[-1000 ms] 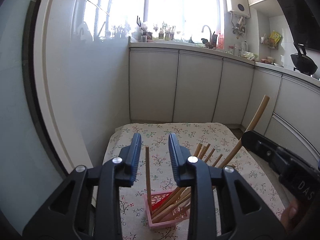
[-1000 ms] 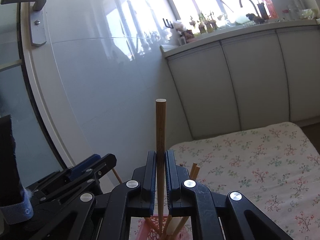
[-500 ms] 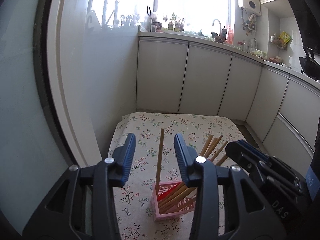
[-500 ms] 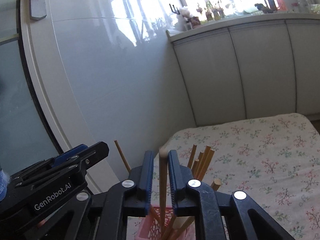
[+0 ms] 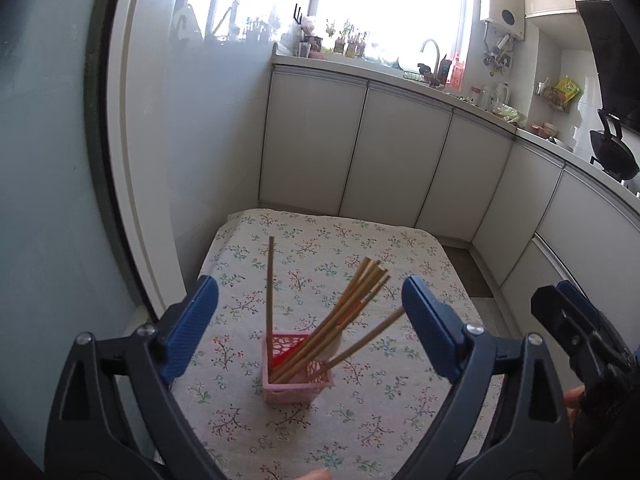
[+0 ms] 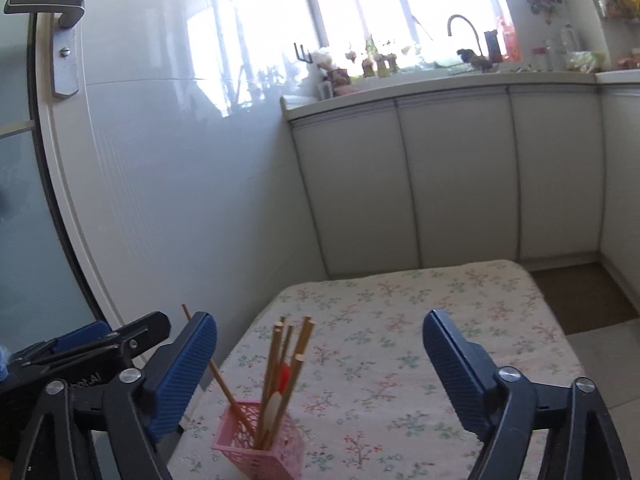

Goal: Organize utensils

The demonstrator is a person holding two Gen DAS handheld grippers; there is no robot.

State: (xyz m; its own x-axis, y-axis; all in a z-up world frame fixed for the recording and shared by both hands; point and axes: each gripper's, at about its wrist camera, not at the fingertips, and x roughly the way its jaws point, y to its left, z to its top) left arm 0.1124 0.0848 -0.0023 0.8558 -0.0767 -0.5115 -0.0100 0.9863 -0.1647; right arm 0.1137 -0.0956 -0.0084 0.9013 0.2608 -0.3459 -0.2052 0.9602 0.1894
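Chopsticks (image 5: pixel 344 320) — wooden, leaning, pink holder (image 5: pixel 298 386)

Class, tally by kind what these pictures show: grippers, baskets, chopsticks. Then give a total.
Grippers: 2, left gripper and right gripper, both open
Pink basket: 1
Chopsticks: about 6, since the bundle overlaps
Total: about 9
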